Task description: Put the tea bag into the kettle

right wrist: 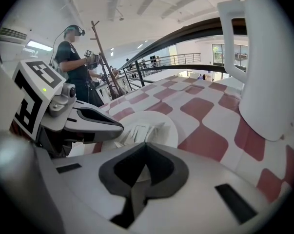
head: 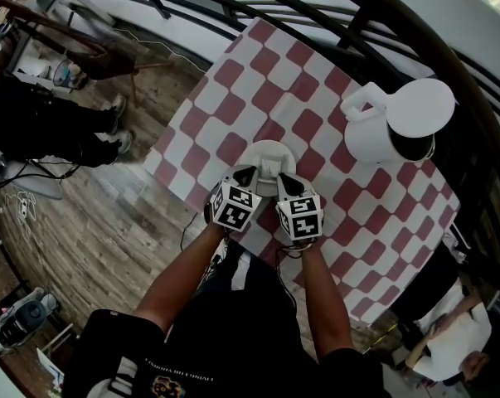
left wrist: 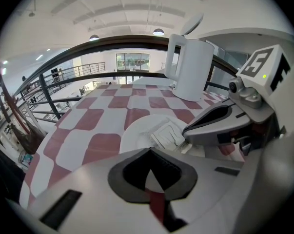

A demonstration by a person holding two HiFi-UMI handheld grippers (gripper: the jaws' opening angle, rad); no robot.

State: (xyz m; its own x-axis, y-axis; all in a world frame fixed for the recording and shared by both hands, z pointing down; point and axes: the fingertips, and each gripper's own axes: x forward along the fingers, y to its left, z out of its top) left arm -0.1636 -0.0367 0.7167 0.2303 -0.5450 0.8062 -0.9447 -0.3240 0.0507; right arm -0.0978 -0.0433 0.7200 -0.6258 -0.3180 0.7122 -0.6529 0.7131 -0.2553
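Tea bag (head: 269,167), head view: flat on the white plate (head: 251,151), close to the near edge of the checked table (head: 258,81).
Kettle (head: 381,131), head view: upright towards the table's far right corner, lid open.
Left gripper (head: 245,173), right gripper (head: 284,179), head view: side by side over the plate's near rim.
Left gripper view: jaws clenched on nothing, tea bag (left wrist: 168,134) just ahead, kettle (left wrist: 190,67) beyond.
Right gripper view: jaws clenched, empty, tea bag (right wrist: 137,133) just ahead, kettle (right wrist: 271,67) at right.
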